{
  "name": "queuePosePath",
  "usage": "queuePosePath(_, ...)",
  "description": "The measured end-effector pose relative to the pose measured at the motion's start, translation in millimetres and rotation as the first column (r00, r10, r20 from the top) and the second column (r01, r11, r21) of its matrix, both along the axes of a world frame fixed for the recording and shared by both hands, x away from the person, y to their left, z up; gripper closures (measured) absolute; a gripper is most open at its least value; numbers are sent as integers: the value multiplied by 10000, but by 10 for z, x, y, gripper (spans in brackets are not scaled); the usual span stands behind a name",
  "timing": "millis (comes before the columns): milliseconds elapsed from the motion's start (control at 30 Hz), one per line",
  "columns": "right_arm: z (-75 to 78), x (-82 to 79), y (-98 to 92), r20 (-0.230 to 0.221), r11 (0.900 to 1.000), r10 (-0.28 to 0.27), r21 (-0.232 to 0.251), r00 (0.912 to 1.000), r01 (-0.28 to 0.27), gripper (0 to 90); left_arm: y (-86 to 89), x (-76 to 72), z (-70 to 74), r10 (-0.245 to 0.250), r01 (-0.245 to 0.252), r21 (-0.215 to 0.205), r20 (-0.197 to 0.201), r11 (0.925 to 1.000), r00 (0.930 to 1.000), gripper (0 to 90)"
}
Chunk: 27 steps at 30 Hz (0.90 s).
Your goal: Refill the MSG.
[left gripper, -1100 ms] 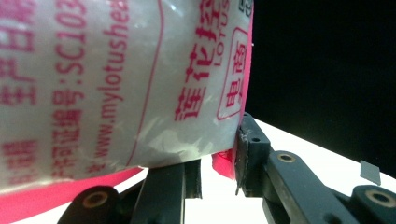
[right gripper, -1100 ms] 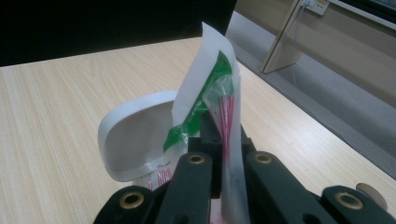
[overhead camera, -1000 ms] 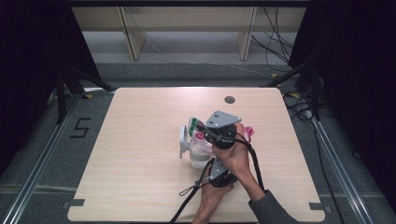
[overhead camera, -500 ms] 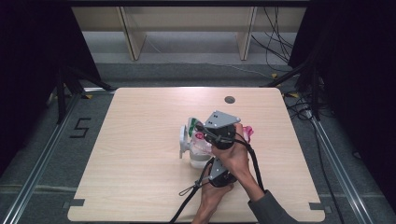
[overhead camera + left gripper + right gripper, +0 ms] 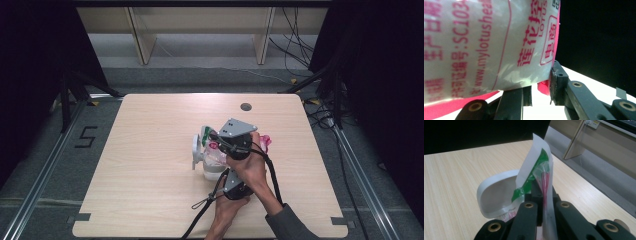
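I have a clear plastic packet printed in pink (image 5: 486,47) standing a little right of the desk's middle, nearer the near edge than the far one, with a white bowl-like container (image 5: 496,192) touching its left side. In the left gripper view my left gripper (image 5: 541,92) has its jaws set a moderate way apart around the packet's lower part, the right-hand pad pressed against the pink-trimmed edge. In the right gripper view my right gripper (image 5: 545,195) is clamped tight on the packet's thin upper flap, where green and white film (image 5: 534,167) stands up above the jaws. From the high view both my hands crowd together over the packet, the right gripper's grey plate (image 5: 236,127) on top and cables trailing toward the near edge. The desk (image 5: 150,165) is bare wood across its whole left half and along its far edge, where a small dark hole (image 5: 245,106) sits; the right edge has less room.
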State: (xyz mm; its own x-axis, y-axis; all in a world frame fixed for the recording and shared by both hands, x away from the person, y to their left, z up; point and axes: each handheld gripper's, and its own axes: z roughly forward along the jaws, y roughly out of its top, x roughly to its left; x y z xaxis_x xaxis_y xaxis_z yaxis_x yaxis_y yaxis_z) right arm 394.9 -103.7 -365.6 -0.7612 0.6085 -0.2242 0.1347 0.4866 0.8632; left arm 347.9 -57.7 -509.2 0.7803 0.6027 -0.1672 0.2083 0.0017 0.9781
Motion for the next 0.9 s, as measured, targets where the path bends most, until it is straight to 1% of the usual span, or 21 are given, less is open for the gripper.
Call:
queuePosePath(100,6,-9,8,-6,10000,60,-26,10000,-60,900,2,0,5,36,-36,-44,34,10000,10000,745)
queuePosePath(133,13,6,3,349,9997,165,-177,9993,-159,900,3,0,4,25,-25,-28,38,10000,10000,745)
queuePosePath(200,5,-14,17,21,10000,21,-23,10000,-21,900,2,-1,4,28,-28,-42,26,10000,10000,745)
queuePosePath(300,-10,-12,25,-195,10000,2,-61,9998,-3,900,2,-1,2,21,-21,-27,34,10000,10000,744)
queuePosePath(333,-8,-14,27,-131,10000,-15,-38,9999,15,900,2,-2,3,49,-49,-21,58,10000,10000,745)
queuePosePath(400,18,-19,22,23,9999,146,-70,9999,-146,900,5,-3,10,72,-71,-8,112,10000,9999,746)
queuePosePath(433,25,-33,25,-53,10000,25,9,10000,-24,900,4,-5,13,63,-62,-58,100,10000,9999,745)
queuePosePath(467,21,-33,29,-51,10000,29,-25,10000,-29,900,2,-6,12,53,-52,-100,76,9999,10000,745)
queuePosePath(500,7,-30,38,-83,10000,6,-46,10000,-6,900,-7,6,7,-146,147,-81,90,9999,9999,745)
queuePosePath(533,-5,-17,42,-29,9998,68,-191,10000,-69,900,-1,9,3,-205,205,55,77,9998,9998,745)
queuePosePath(600,-5,-29,47,-90,9999,41,-134,10000,-42,900,19,16,10,-183,173,268,363,9995,9992,746)
queuePosePath(633,6,-27,44,1,9999,136,-106,9999,-136,900,24,17,14,-198,186,296,407,9994,9990,747)
queuePosePath(667,14,-31,42,24,9998,172,-98,9998,-172,900,27,13,19,-203,191,321,382,9993,9991,747)
queuePosePath(700,13,-31,46,56,9998,162,-135,9999,-161,900,20,12,15,-195,189,182,334,9997,9993,746)
queuePosePath(733,2,-28,55,-21,9997,157,-185,9999,-158,900,2,-1,11,-181,181,-29,67,9998,9998,746)
queuePosePath(767,-11,-22,59,-41,9997,155,-194,9999,-155,900,8,6,8,-98,97,39,100,9999,9999,745)
queuePosePath(800,-17,-20,58,-53,9998,78,-174,10000,-79,900,7,2,9,-123,123,13,157,9999,9998,746)
queuePosePath(833,-12,-23,53,-104,9999,68,-116,9999,-70,900,21,12,12,-202,195,222,335,9996,9992,746)
queuePosePath(867,-2,-21,47,-16,9998,158,-146,9999,-158,900,24,15,14,-220,209,293,389,9994,9990,747)
queuePosePath(900,4,-27,44,-1,9999,115,-70,9999,-115,900,23,16,14,-214,203,279,394,9994,9990,747)
